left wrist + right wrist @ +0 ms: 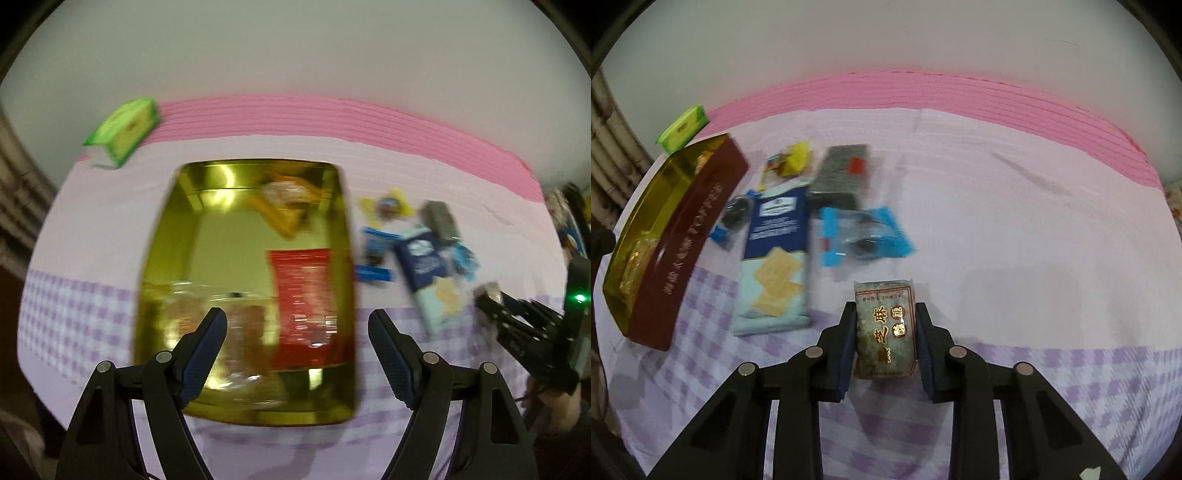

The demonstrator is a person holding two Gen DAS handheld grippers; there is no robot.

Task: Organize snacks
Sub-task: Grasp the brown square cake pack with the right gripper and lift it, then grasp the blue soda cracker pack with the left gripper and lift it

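The right tongs (885, 332) are narrowed onto a small clear-wrapped grey-speckled sesame bar with red and gold characters (885, 325), one dark blue pad pressed to each long side, the packet upright between them and apparently lifted off the lilac gingham cloth of the bench (1071, 387). The step in hand looks to be carrying this bar to the gold-lined rectangular tin with maroon outer walls (683, 236), which sits at about nine to ten o'clock from the right tongs. To do it well, keep the squeeze even so the slick wrapper does not slide, travel high enough to clear the pale blue cracker packet (775, 258) and the blue-edged clear cookie wrapper (864, 236) lying between, and let go low over a bare patch of the tin floor. The left tongs (297, 328) stand wide apart and hold nothing, hovering over the near end of the tin (162, 229); the view is blurred, so whether they touch anything cannot be told. Inside lie a red foil packet (303, 295) on the right, an orange packet (284, 206) at twelve o'clock, and clear-wrapped brown snacks (236, 325) near the left pad, so the free floor is at the middle left. A green carton (125, 129) stands at eleven o'clock beyond the tin.
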